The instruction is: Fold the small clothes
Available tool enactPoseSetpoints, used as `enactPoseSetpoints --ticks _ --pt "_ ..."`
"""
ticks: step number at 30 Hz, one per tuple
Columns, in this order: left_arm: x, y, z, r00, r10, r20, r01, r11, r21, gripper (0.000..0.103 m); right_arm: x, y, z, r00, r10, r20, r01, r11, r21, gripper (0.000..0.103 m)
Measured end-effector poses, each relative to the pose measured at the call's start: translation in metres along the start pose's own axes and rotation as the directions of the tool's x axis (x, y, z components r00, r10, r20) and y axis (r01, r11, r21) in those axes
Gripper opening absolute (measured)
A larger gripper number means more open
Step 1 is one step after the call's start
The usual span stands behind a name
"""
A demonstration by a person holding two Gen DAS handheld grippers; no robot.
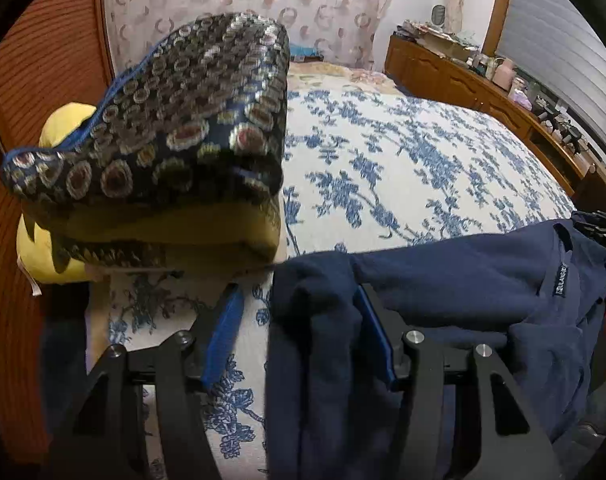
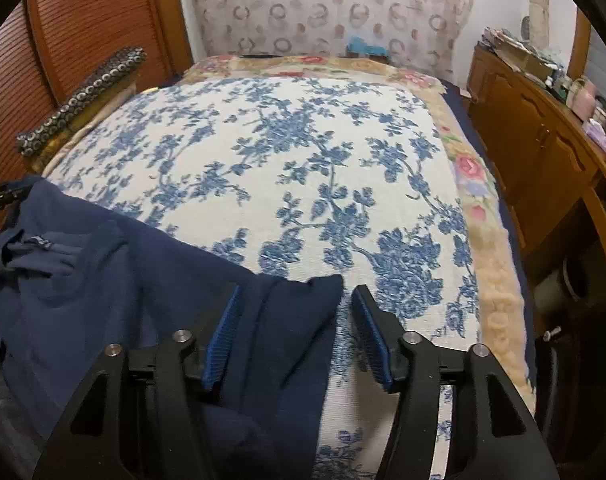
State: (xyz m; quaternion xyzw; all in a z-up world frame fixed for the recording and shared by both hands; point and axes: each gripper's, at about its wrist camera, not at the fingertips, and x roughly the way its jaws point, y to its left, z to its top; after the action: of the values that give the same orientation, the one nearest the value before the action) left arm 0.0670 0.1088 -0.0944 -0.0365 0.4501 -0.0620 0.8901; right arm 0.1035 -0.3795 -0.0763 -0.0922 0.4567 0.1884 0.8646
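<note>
While the bed [image 2: 303, 152] fills both views under a white spread printed with blue flowers, the navy garment [image 2: 103, 280] lies across its near edge, rumpled, in plain dark blue knit. A small woven label [image 1: 559, 278] shows at its neckline in the left wrist view. At the far left of the bed, a dark cushion [image 1: 163, 128] patterned with rings sits on a yellow pillow [image 1: 63, 120]. A wooden sideboard [image 2: 535, 152] stands along the right wall. The left gripper [image 1: 299, 332] has its fingers apart, with a fold of the garment between them against the right-hand blue pad. The right gripper [image 2: 295, 332] also has its fingers apart, straddling the garment's edge, its right pad clear of the cloth.
</note>
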Motion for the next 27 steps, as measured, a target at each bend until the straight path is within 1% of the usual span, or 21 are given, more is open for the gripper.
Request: enactPoseSetpoints --ticks 4,7,10,11,12,13,15,16,17,19,20,21,22,24,25,27 --pt "0.001 -0.004 -0.002 1.000 0.009 -0.003 -0.009 1.000 0.012 0.057 0.002 -0.002 -0.001 1.000 0.007 -0.014 -0.007 1.000 0.011 0.064" --pt "0.002 -0.006 -0.002 1.000 0.017 -0.004 -0.017 1.000 0.022 0.057 0.003 0.002 -0.002 1.000 0.005 -0.016 -0.006 1.000 -0.004 0.064" --pt "0.001 -0.007 -0.003 1.000 0.008 -0.004 -0.007 1.000 0.022 0.056 0.003 0.009 -0.002 0.999 0.046 -0.023 -0.047 0.998 -0.029 0.065" --pt "0.003 -0.011 -0.001 1.000 -0.007 -0.002 0.007 1.000 0.028 0.045 0.003 0.012 -0.002 0.998 0.049 -0.026 -0.050 0.997 -0.051 0.064" --pt "0.004 -0.013 0.000 1.000 -0.025 -0.001 0.025 0.999 0.031 0.037 0.004 0.015 -0.003 0.999 0.046 -0.028 -0.048 0.996 -0.074 0.061" --pt "0.003 -0.015 0.000 0.999 -0.039 -0.001 0.039 0.999 0.029 0.035 0.004 0.017 -0.003 0.998 0.049 -0.027 -0.051 0.995 -0.082 0.056" --pt "0.003 -0.015 0.001 0.999 -0.051 -0.001 0.051 0.998 0.033 0.018 0.001 0.021 -0.004 0.995 0.091 -0.028 -0.094 0.991 -0.092 0.031" --pt "0.003 -0.016 0.000 0.998 -0.066 0.000 0.066 0.997 0.030 0.014 0.000 0.024 -0.005 0.994 0.107 -0.029 -0.110 0.989 -0.101 0.024" --pt "0.001 -0.018 -0.001 0.997 -0.075 0.003 0.075 0.997 0.030 0.009 -0.001 0.027 -0.006 0.990 0.136 -0.032 -0.139 0.984 -0.111 0.014" --pt "-0.009 -0.022 -0.002 0.995 -0.088 0.038 0.087 0.996 0.033 0.007 -0.003 0.033 -0.009 0.987 0.159 -0.030 -0.161 0.980 -0.113 0.011" --pt "-0.020 -0.024 -0.002 0.992 -0.093 0.079 0.092 0.995 0.024 0.007 -0.006 0.036 -0.011 0.987 0.162 -0.021 -0.163 0.980 -0.113 0.010" --pt "-0.034 -0.027 -0.002 0.987 -0.108 0.118 0.106 0.994 0.020 0.007 -0.012 0.039 -0.011 0.985 0.171 -0.003 -0.170 0.979 -0.111 0.009" --pt "-0.056 -0.031 0.000 0.976 -0.130 0.173 0.129 0.991 0.020 0.007 -0.022 0.042 -0.011 0.983 0.180 0.025 -0.176 0.978 -0.111 0.009" --pt "-0.088 -0.038 0.005 0.957 -0.162 0.241 0.158 0.987 0.032 0.007 -0.054 0.048 -0.008 0.974 0.198 0.106 -0.187 0.976 -0.110 0.009" --pt "-0.112 -0.044 0.009 0.940 -0.185 0.286 0.178 0.983 0.049 0.007 -0.072 0.051 -0.006 0.968 0.206 0.146 -0.191 0.975 -0.113 0.009" --pt "-0.142 -0.053 0.017 0.915 -0.215 0.340 0.202 0.977 0.076 0.007 -0.109 0.058 0.001 0.950 0.223 0.220 -0.197 0.971 -0.133 0.008"
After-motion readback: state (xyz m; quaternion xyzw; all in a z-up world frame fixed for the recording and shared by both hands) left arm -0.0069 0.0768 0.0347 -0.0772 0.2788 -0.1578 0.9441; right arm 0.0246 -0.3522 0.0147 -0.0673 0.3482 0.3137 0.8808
